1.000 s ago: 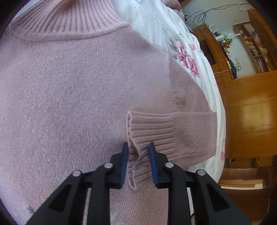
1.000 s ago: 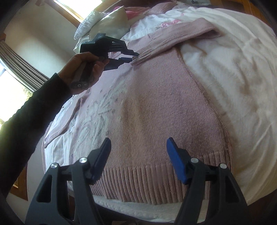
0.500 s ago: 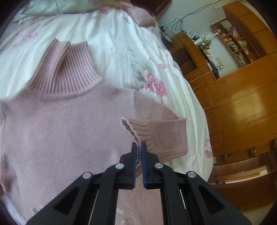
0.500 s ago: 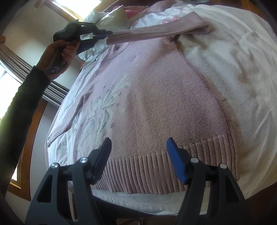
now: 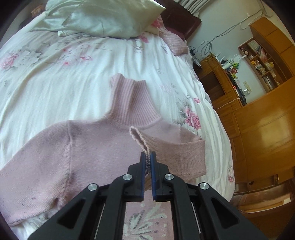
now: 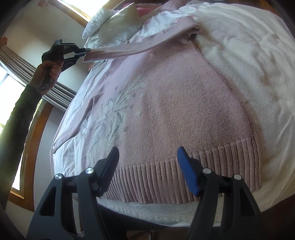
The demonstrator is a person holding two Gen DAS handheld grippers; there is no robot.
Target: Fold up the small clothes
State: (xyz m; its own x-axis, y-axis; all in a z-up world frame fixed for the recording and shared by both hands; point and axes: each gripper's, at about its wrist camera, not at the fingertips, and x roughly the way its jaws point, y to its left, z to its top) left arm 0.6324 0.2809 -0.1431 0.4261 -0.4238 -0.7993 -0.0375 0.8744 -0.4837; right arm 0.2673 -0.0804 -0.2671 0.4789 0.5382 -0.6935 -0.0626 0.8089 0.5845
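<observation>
The pink sweater (image 6: 166,103) lies spread flat on the bed (image 6: 248,64), hem toward the right tool (image 6: 147,162). Soft, floppy knit, it looks light and likely to sag and stretch when lifted, so the firmer ribbed edges seem the best places to take hold. The left tool (image 5: 147,162) is pinched tight on the sleeve cuff (image 5: 142,142), raised above the body. The right tool gapes wide just over the ribbed hem (image 6: 184,182), holding nothing

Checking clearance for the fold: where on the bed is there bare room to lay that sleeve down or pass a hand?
Bare quilt lies open between the collar and pillow, and beside the sweater along its right seam. The left gripper holds the cuff aloft; the right gripper hangs open above the hem.
</observation>
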